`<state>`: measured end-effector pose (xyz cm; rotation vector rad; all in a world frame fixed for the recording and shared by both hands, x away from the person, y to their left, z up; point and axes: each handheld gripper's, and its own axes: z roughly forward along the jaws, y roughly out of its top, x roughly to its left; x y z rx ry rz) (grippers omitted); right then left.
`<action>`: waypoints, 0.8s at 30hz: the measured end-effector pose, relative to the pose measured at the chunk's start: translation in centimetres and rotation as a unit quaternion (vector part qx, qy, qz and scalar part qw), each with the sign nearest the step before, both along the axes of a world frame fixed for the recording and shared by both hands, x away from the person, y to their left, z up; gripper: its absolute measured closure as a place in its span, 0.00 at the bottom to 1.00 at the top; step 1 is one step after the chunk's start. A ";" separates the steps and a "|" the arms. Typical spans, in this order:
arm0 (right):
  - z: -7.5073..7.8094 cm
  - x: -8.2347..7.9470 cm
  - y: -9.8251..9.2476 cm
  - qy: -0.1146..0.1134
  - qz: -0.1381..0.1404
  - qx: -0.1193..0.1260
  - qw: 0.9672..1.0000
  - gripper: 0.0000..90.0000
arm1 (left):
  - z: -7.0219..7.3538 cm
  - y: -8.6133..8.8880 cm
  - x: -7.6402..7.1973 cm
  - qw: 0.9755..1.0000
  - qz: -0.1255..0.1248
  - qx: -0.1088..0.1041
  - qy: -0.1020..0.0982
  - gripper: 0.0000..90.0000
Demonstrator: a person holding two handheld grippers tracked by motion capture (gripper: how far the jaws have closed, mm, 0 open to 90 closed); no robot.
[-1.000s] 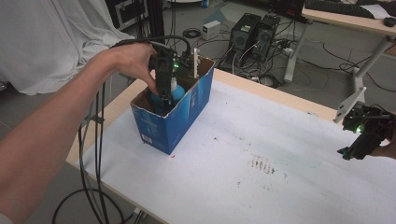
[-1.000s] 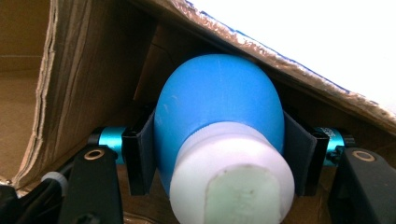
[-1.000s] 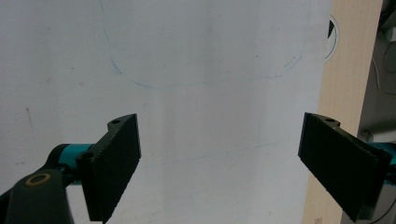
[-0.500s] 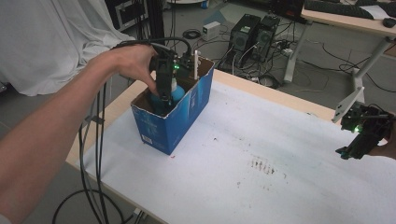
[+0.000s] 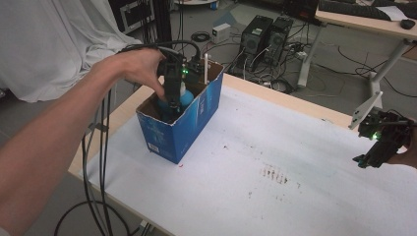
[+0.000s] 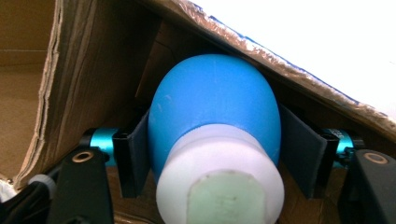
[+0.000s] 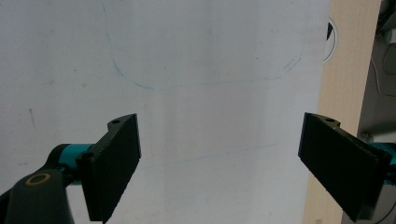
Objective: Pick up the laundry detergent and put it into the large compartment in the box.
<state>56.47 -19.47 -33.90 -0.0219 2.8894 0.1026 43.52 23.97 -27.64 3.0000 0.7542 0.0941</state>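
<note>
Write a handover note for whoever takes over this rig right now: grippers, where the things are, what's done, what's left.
Left gripper: down inside the blue cardboard box, jaws just opening, blue bottle with white cap between them; from the left gripper view I cannot tell whether the pads press it.
Right gripper: open, holding nothing, over the white table cover near the right edge.
Done: bottle is in the box.
Left: likely finish the release and lift the left gripper clear.

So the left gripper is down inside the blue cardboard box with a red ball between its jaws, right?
Not quite: the ball is blue, not red, as the left gripper view shows. The left gripper is indeed down inside the blue cardboard box, the ball between its jaws, which have just been opening.
</note>
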 end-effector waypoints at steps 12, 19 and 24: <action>0.0 0.0 0.1 0.001 0.000 0.002 1.000 0.14 | 0.6 0.6 0.1 1.000 0.017 -0.011 -0.009 0.31; 0.2 0.0 0.0 0.000 0.000 0.005 1.000 0.14 | 1.2 0.9 0.1 0.999 0.028 -0.019 -0.019 0.29; 0.2 -0.1 -0.2 0.000 -0.001 0.004 1.000 0.14 | 1.9 1.0 0.0 0.999 0.032 -0.021 -0.029 0.26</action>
